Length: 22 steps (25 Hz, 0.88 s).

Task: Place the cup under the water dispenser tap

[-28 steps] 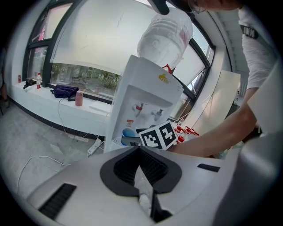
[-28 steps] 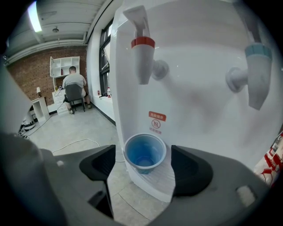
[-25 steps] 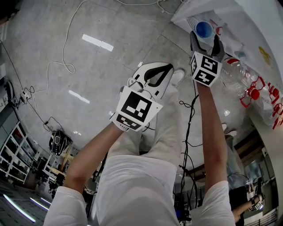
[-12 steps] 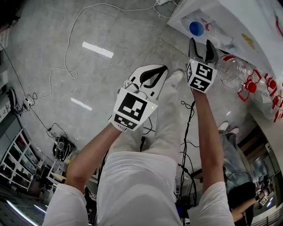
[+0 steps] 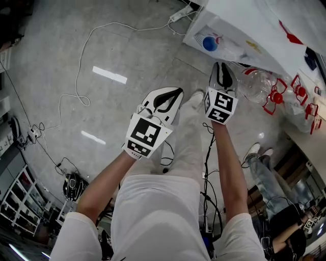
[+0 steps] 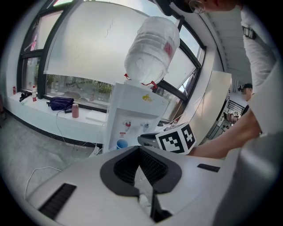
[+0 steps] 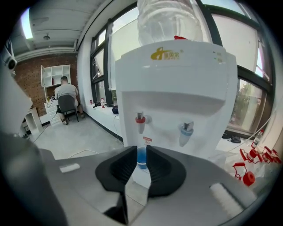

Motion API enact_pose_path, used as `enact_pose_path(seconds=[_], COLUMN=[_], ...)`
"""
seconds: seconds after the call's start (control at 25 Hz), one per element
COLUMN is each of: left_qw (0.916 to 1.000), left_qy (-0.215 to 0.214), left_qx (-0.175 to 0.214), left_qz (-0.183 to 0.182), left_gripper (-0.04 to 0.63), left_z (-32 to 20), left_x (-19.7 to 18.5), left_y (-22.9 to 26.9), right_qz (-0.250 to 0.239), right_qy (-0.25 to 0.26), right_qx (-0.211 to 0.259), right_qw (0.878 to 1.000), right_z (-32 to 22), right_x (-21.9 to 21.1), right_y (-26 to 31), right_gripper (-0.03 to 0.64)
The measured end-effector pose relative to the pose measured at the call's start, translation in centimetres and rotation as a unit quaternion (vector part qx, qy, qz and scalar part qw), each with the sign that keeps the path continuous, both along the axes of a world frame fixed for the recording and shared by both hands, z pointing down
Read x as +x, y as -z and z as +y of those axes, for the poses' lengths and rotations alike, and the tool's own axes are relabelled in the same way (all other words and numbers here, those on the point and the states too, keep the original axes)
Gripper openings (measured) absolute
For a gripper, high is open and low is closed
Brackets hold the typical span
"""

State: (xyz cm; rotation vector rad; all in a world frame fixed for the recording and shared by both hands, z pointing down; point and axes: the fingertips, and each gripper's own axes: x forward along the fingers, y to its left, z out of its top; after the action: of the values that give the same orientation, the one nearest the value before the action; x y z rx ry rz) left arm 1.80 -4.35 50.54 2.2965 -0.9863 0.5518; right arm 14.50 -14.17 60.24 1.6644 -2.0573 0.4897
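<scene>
The blue cup (image 5: 209, 43) stands in the bay of the white water dispenser (image 5: 239, 30), under its red tap (image 7: 140, 120). In the right gripper view the cup (image 7: 141, 160) shows far off through the narrow slit of my right gripper (image 7: 141, 149). Its jaws are closing with nothing between them. From the head view the right gripper (image 5: 222, 65) hangs well short of the cup. My left gripper (image 5: 175, 90) is beside it, lower and to the left, shut and empty. The left gripper view shows its tips (image 6: 139, 148) meeting, with the cup (image 6: 121, 144) beyond.
A large clear water bottle (image 5: 257, 81) lies on the floor beside the dispenser, next to red plastic parts (image 5: 277, 97). Cables (image 5: 81, 51) and a power strip (image 5: 181, 14) trail over the grey floor. A person (image 7: 66, 103) sits at a desk far left.
The right gripper, whose jaws stood wide around the cup, has drawn back from it and narrowed its jaws. The cup stays at the dispenser. The left gripper has pulled back too.
</scene>
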Motion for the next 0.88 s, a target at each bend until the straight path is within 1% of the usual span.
enact_pose_path(seconds=[0.08, 0.28, 0.52, 0.88], left_qw=[1.0000, 0.9999, 0.9997, 0.9990], left_qy=[0.001, 0.003, 0.010, 0.019], left_qx=[0.001, 0.010, 0.022, 0.035], left_qz=[0.002, 0.004, 0.008, 0.022], left_gripper=[0.000, 0.000, 0.000, 0.000], left_z=[0.0, 0.1, 0.5, 1.7], left_x=[-0.1, -0.3, -0.3, -0.5], left_y=[0.7, 2.4, 4.8, 8.5], right_qz=[-0.005, -0.004, -0.008, -0.026], right_qy=[-0.004, 0.007, 0.039, 0.033], right_qx=[0.001, 0.013, 0.017, 0.034], right_qw=[1.000, 1.000, 0.999, 0.999], right_z=[0.4, 1.5, 3.5, 6.3], right_x=[0.1, 0.0, -0.6, -0.3], right_y=[1.2, 4.4, 8.0, 13.5], right_gripper=[0.051, 0.025, 0.013, 0.012])
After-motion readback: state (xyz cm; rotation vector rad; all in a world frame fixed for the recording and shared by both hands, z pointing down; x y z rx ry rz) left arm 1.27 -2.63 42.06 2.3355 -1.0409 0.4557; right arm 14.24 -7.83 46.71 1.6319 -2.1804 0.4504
